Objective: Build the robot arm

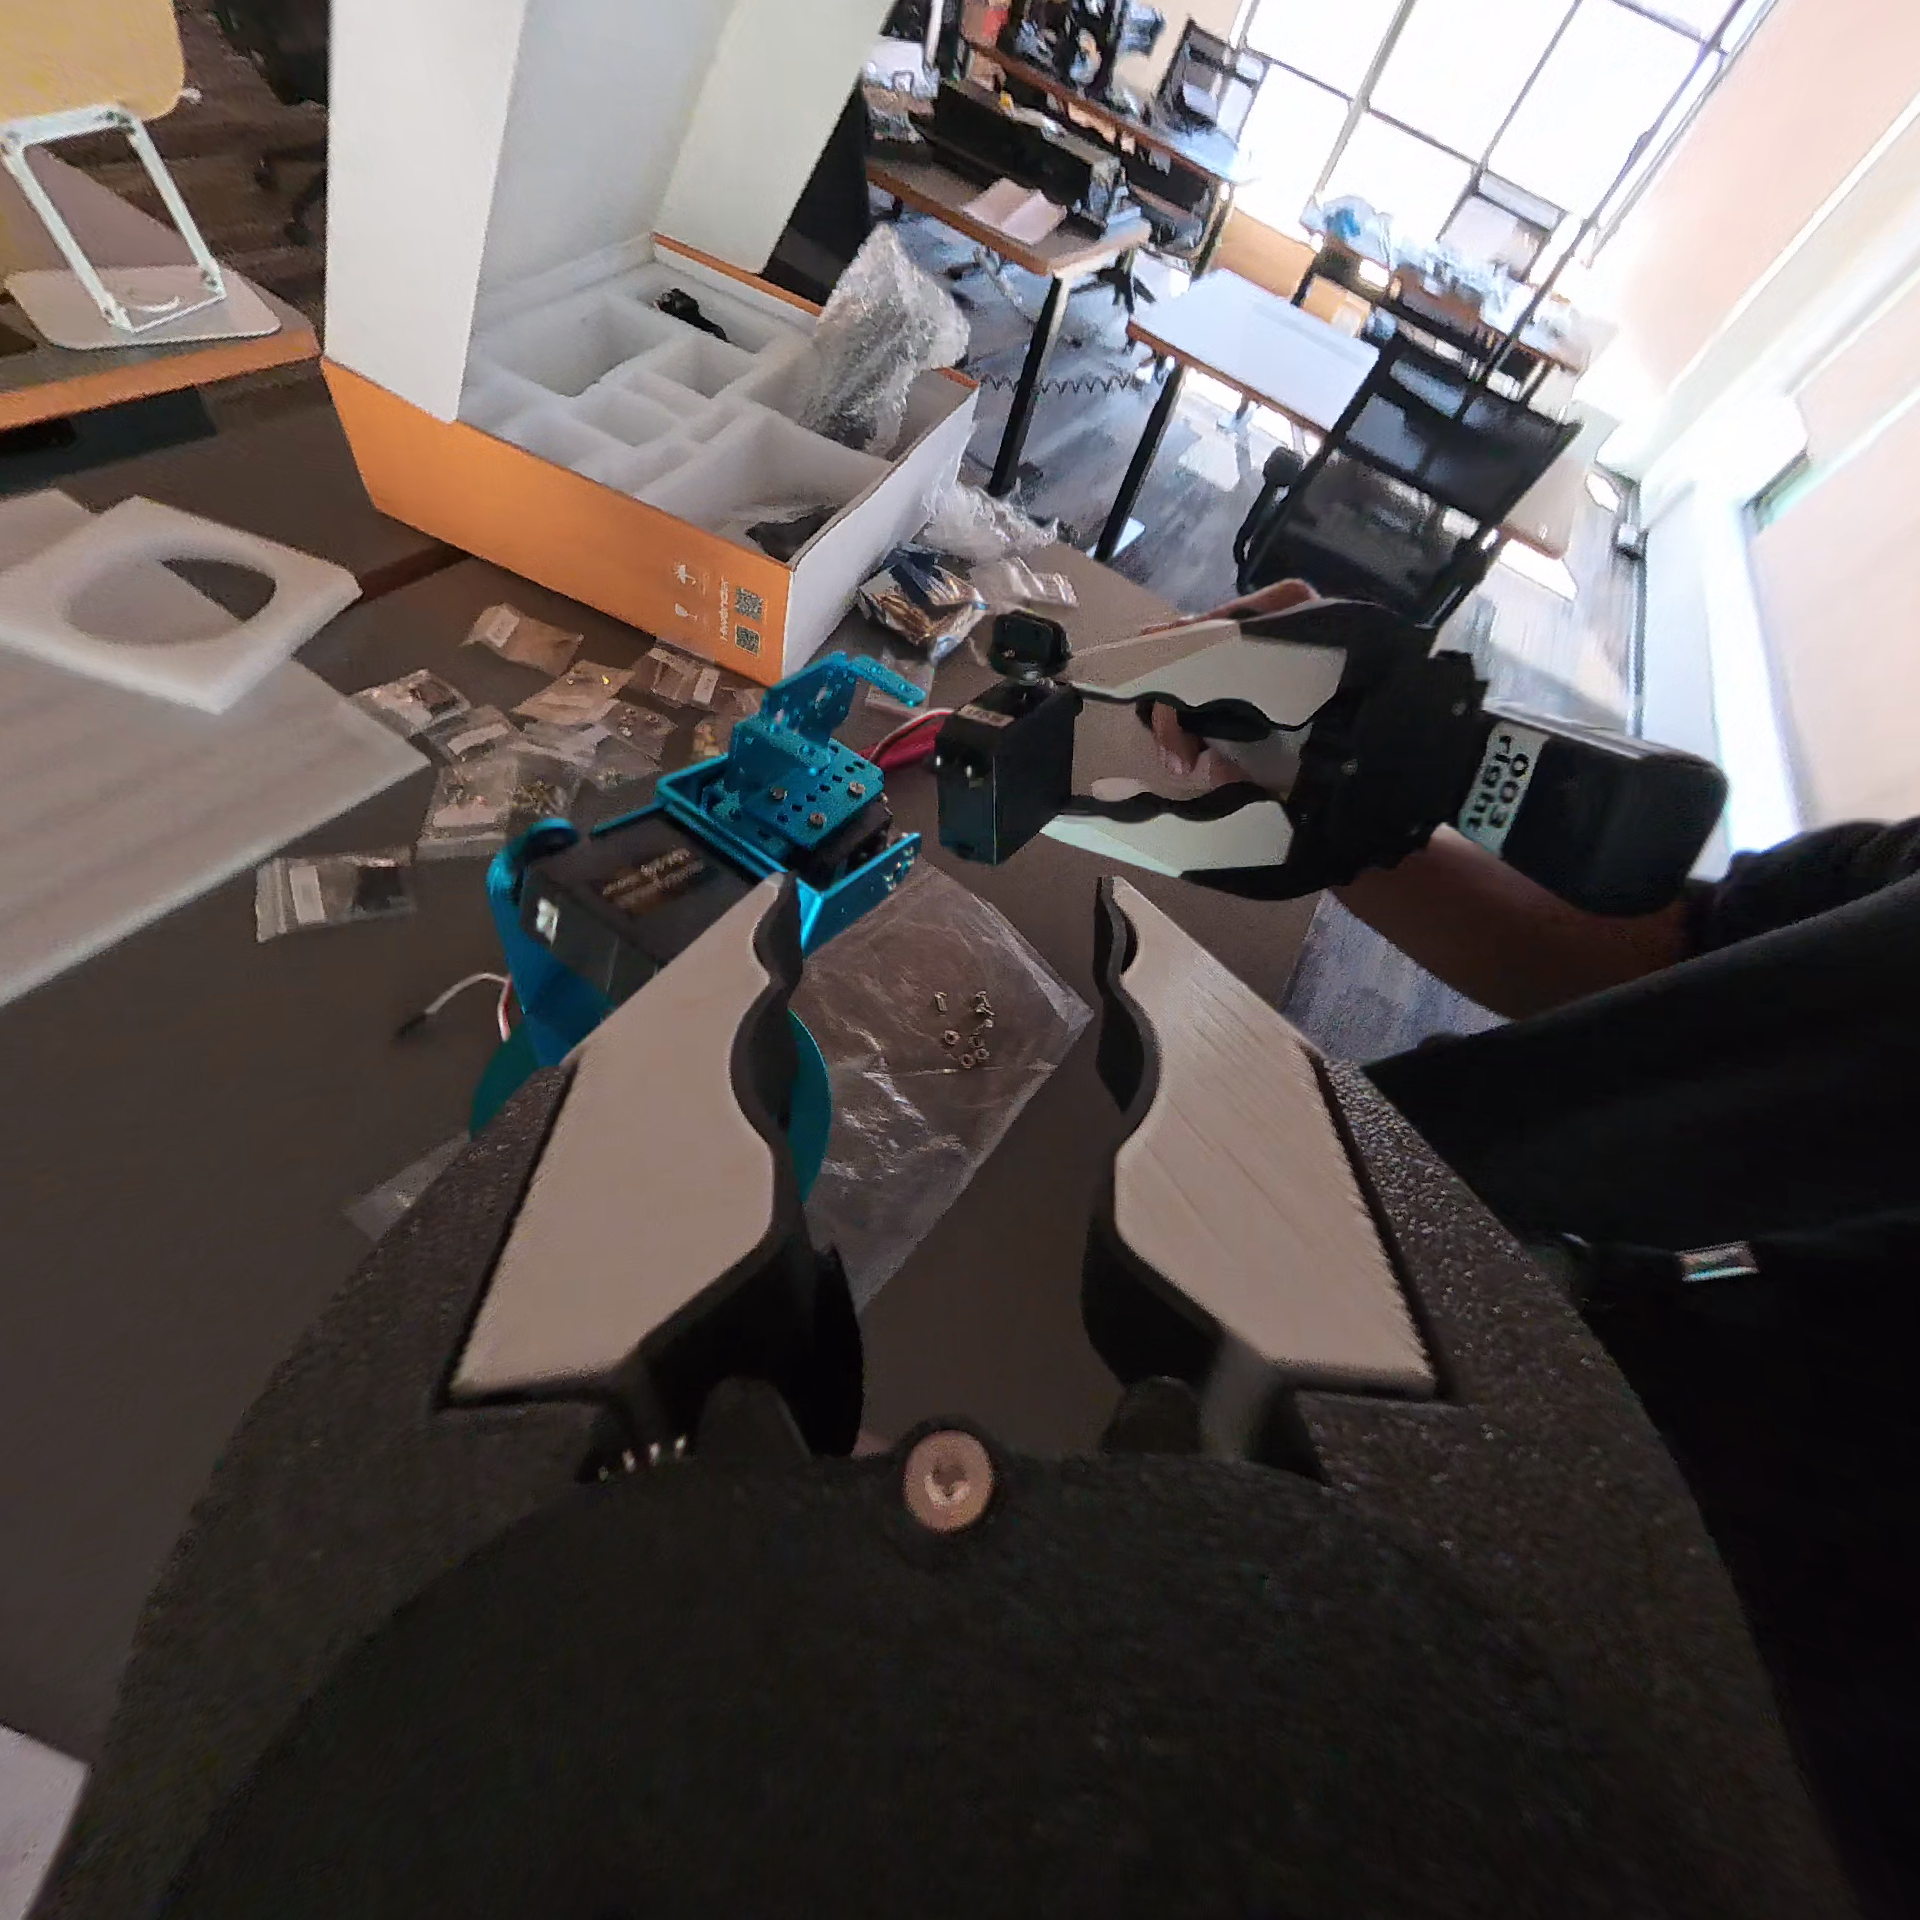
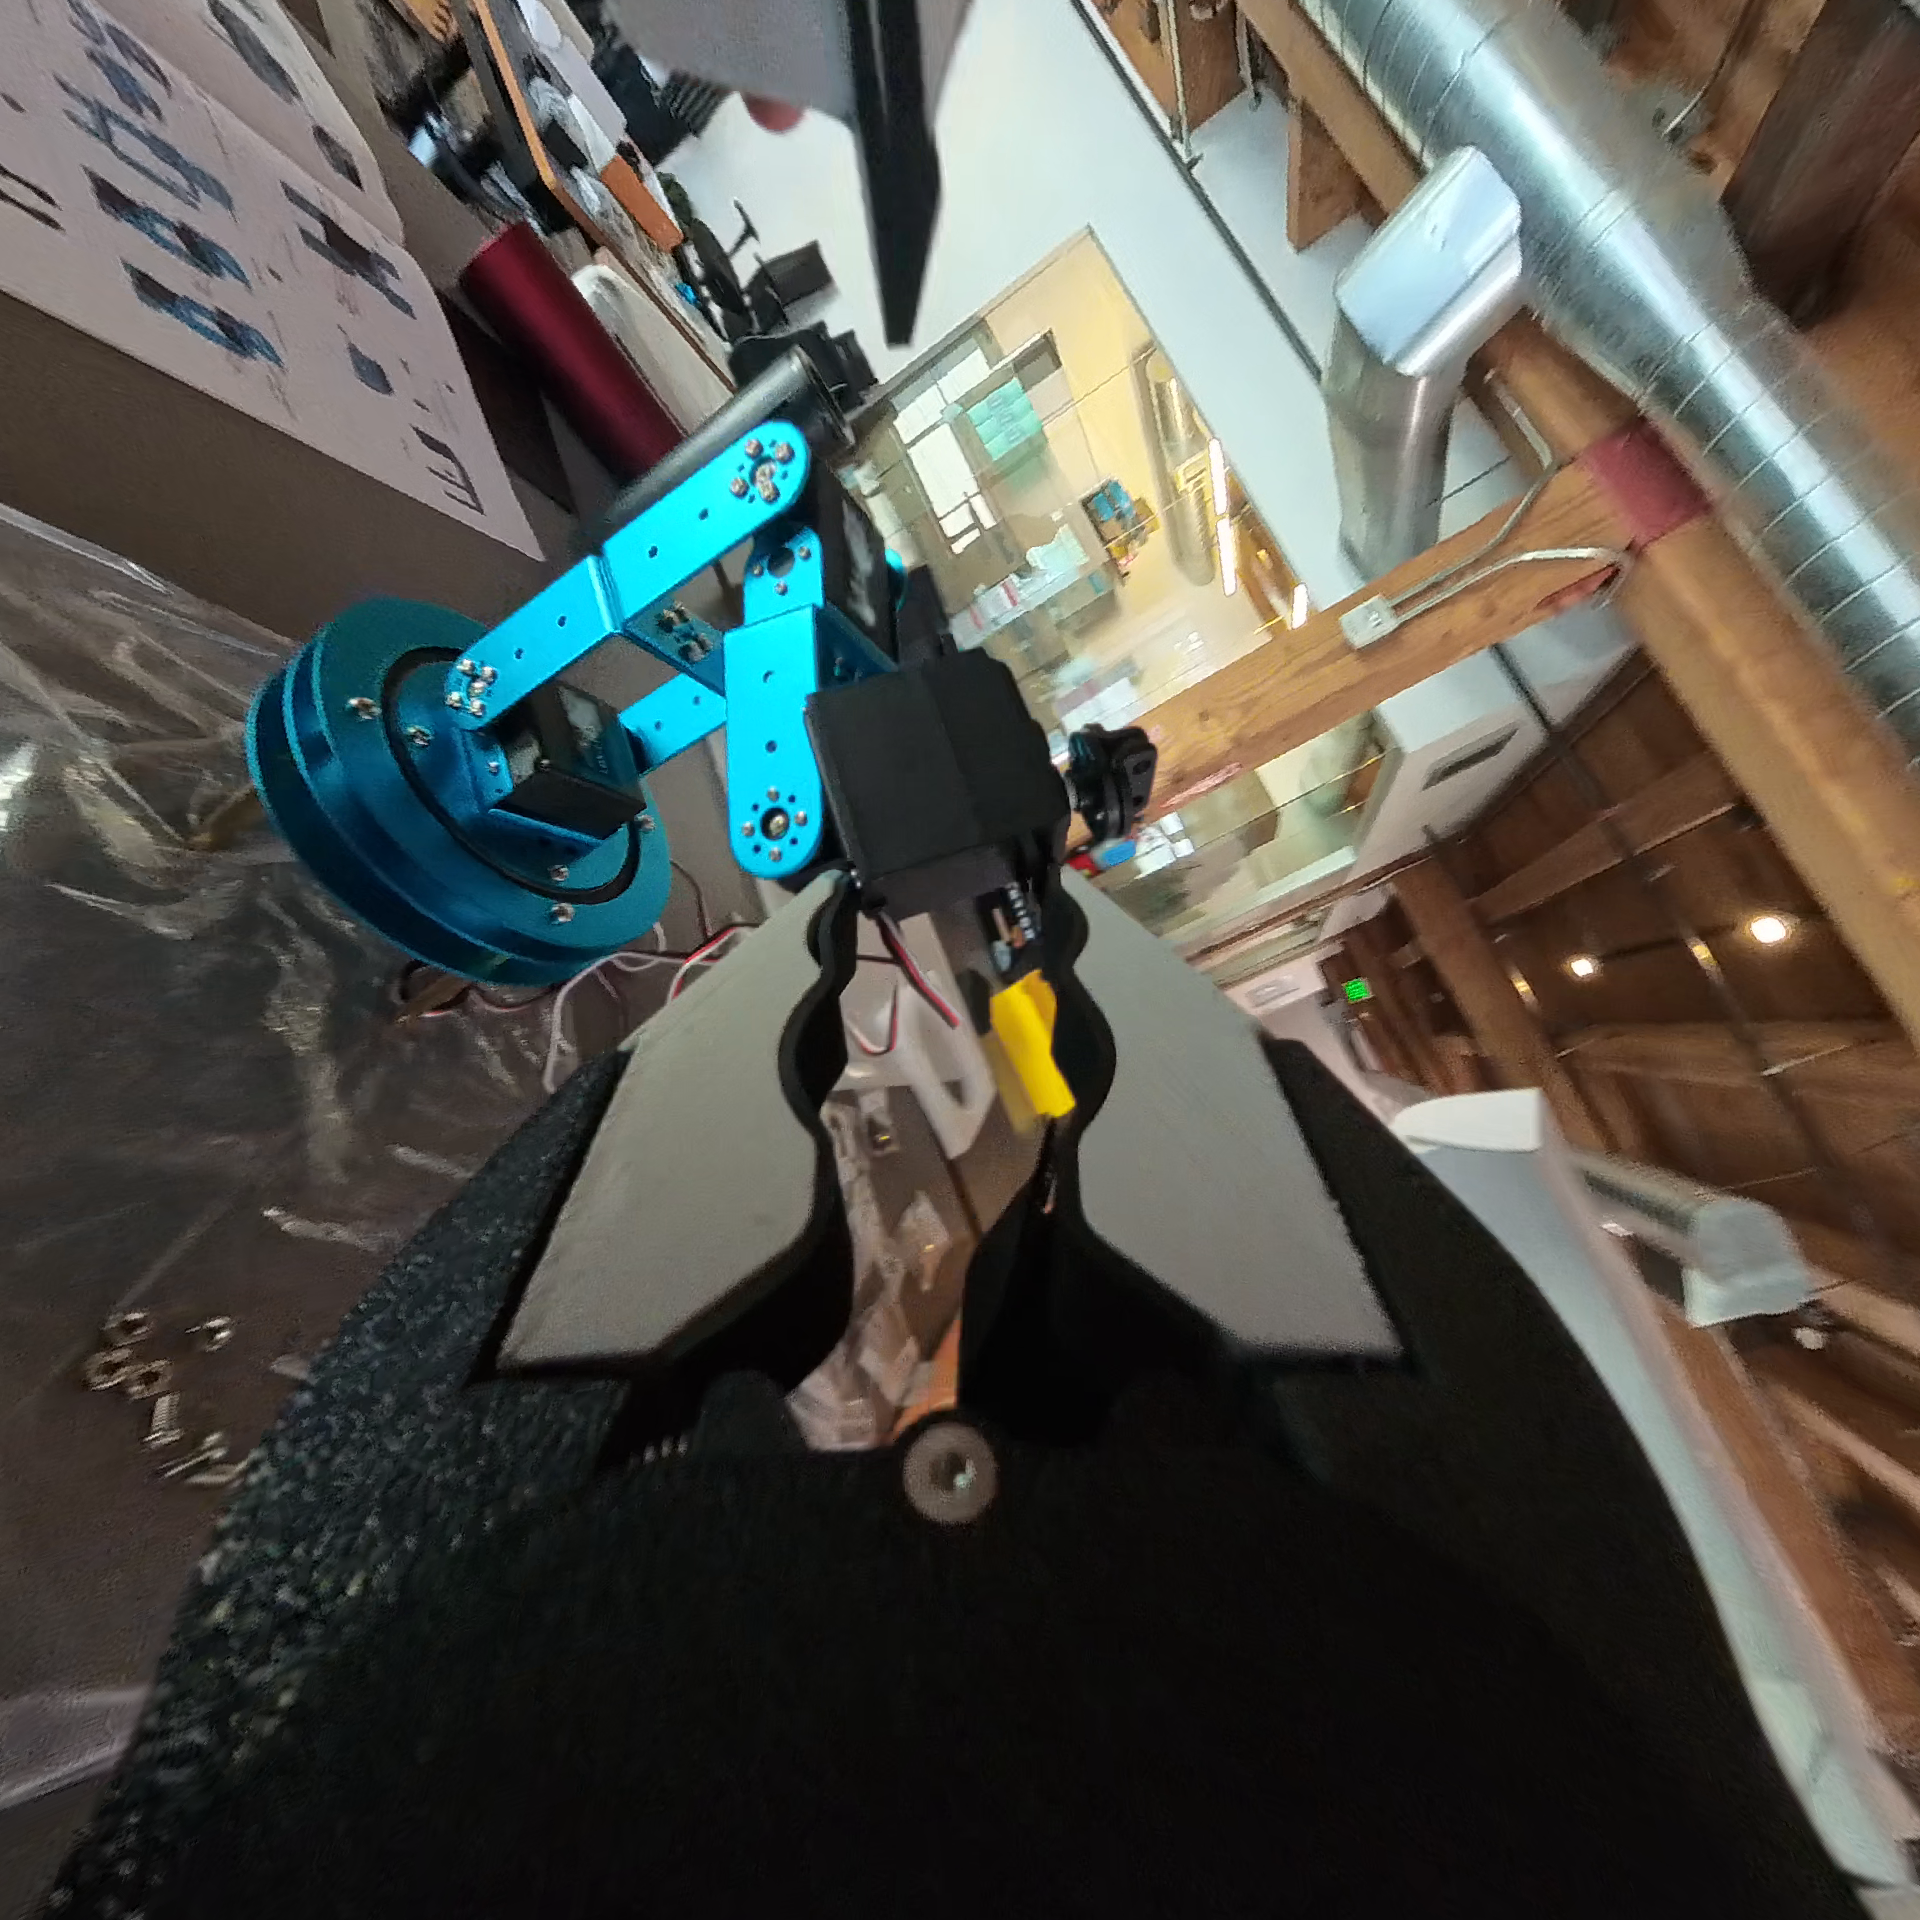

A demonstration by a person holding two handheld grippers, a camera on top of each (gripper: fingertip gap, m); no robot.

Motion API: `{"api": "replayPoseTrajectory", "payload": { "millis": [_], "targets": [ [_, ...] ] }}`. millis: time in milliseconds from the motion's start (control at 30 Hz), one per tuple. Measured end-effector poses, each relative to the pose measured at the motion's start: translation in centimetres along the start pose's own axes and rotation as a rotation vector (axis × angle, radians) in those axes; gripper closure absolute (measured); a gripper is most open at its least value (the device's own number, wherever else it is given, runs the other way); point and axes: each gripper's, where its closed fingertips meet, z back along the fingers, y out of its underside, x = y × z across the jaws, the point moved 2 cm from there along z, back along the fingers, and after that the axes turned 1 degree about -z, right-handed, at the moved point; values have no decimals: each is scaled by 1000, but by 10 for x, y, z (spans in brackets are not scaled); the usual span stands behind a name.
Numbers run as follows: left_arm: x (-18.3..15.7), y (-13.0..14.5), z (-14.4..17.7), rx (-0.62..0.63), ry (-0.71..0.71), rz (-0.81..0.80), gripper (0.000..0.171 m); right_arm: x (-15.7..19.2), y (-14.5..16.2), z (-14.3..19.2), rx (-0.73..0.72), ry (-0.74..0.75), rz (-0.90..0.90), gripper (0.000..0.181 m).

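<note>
Left hand-held gripper (image 1: 945, 914): you held it wide apart, empty, above the screw bag (image 1: 935, 1039).
Right hand-held gripper (image 2: 951, 894): you clamped the black servo (image 2: 935, 790).
Blue arm assembly (image 2: 582, 727): stood on the bench (image 1: 208, 1195), just beside the servo.

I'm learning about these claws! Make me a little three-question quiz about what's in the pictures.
1. True or false: the left claw is open and holds nothing.
2. What is the right claw gripping? A) the black servo motor B) the orange and white box C) the white foam piece
3. Fill in: the small screws lie on a clear plastic ____ on the table, beside the blue metal robot arm.

Key: 1 true; 2 A; 3 bag.
</note>
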Motion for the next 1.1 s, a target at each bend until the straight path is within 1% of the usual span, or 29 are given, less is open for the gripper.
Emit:
{"api": "replayPoseTrajectory", "payload": {
  "millis": [167,300,400,433,467,500,633,733,833,933,1100],
  "targets": [
    [6,-4,-18,65,-49,-175,113,-6,-9,-11,15,53,84,146],
    [12,-5,-27,86,-75,-265,108,-10,-9,-18,46,80,142,146],
    [22,-8,-35,99,-84,-308,99,-11,-10,-23,58,81,157,146],
    [26,-9,-38,109,-80,-324,93,-11,-11,-25,59,76,157,146],
    [27,-10,-41,118,-65,-342,92,-11,-11,-26,64,70,159,146],
    [27,-11,-43,124,-49,-365,96,-10,-11,-28,72,64,165,146],
    [27,-12,-55,159,-7,-439,96,-10,-5,-35,114,58,196,146],
    [33,-11,-64,189,-12,-473,97,-10,-4,-36,121,55,209,146],
    [38,-11,-70,210,4,-467,99,-11,-5,-37,123,55,252,146],
    [37,-9,-75,225,42,-458,106,-11,-5,-38,127,71,285,146],
    [41,-7,-79,258,44,-503,114,-12,-5,-39,129,82,345,146]
  ]
}}
